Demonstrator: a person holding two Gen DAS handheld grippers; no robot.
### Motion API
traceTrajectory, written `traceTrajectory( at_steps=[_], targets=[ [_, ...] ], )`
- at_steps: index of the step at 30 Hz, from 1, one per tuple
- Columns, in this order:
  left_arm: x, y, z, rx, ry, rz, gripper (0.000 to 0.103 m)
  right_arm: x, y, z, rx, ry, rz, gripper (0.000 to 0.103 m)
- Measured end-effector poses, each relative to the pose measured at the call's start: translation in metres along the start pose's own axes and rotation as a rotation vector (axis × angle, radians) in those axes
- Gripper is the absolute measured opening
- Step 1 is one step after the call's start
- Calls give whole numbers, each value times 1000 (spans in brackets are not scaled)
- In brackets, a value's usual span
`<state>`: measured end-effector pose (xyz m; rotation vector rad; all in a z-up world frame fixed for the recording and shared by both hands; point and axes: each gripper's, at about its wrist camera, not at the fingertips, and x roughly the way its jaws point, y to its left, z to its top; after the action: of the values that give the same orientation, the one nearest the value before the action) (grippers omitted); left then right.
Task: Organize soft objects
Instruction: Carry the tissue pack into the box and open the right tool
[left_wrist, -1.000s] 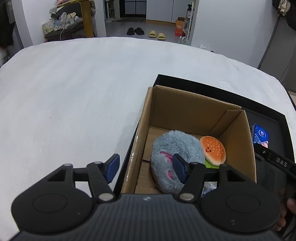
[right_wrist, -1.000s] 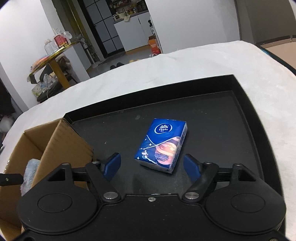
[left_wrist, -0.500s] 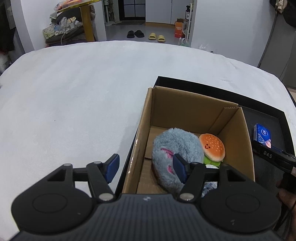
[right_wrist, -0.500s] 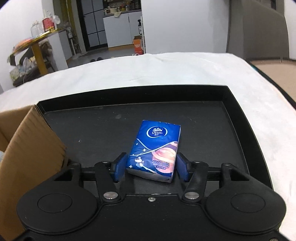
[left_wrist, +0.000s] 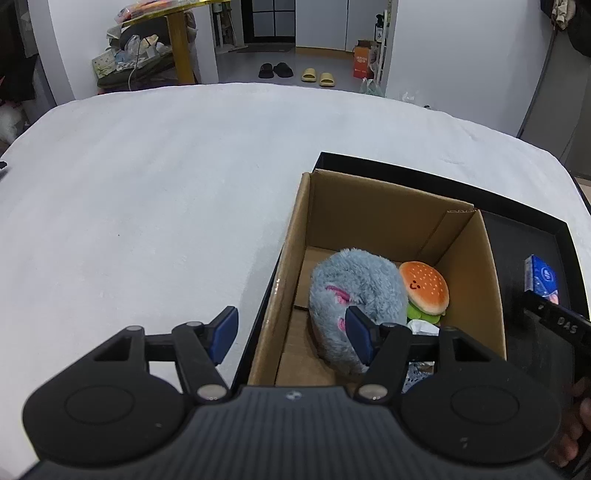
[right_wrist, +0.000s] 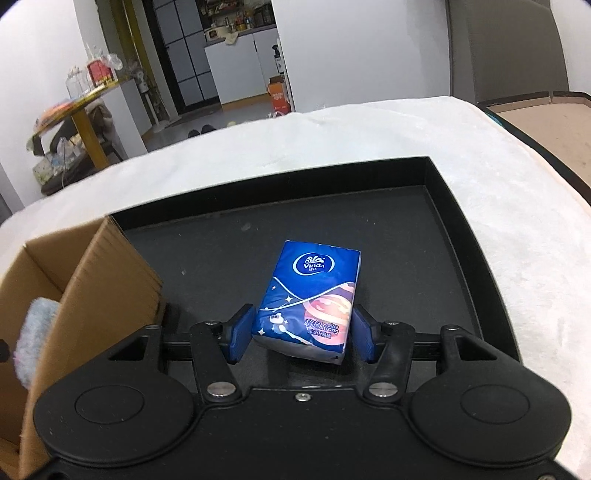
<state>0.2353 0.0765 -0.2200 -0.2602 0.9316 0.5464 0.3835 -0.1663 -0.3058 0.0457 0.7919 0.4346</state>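
On the left, the left gripper (left_wrist: 291, 332) is released, jaws apart w/ nothing between the pads. It hangs over the left wall of the cardboard box (left_wrist: 373, 206): one pad over the white cloth (left_wrist: 166, 184), other pad over the box inside. The box stands on the left part of the black tray (right_wrist: 458, 236). In the box lies a grey plush (left_wrist: 354, 288), and at approx. 3 o'clock of it, touching, a small burger toy (left_wrist: 424, 288). Below the burger there is sth white, too hidden to tell.

More to the right, the right gripper (right_wrist: 301, 336) is clenched on the blue tissue pack (right_wrist: 314, 291); both pads press its sides at the near end. The pack's far end points to approx. 12 o'clock and it is tilted, near end up from the tray floor. The box is at 9 o'clock of the pack.
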Motion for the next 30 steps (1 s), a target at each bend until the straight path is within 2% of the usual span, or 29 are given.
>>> traceTrajectory(
  at_steps=[15,30],
  targets=[
    [-7,12,-3,-37,-2,-14,62,-45,3,19,58,-58,116,54],
    [-8,26,-8,-57,7,-56,62,-76,32,31,0,-109,192,54]
  ],
)
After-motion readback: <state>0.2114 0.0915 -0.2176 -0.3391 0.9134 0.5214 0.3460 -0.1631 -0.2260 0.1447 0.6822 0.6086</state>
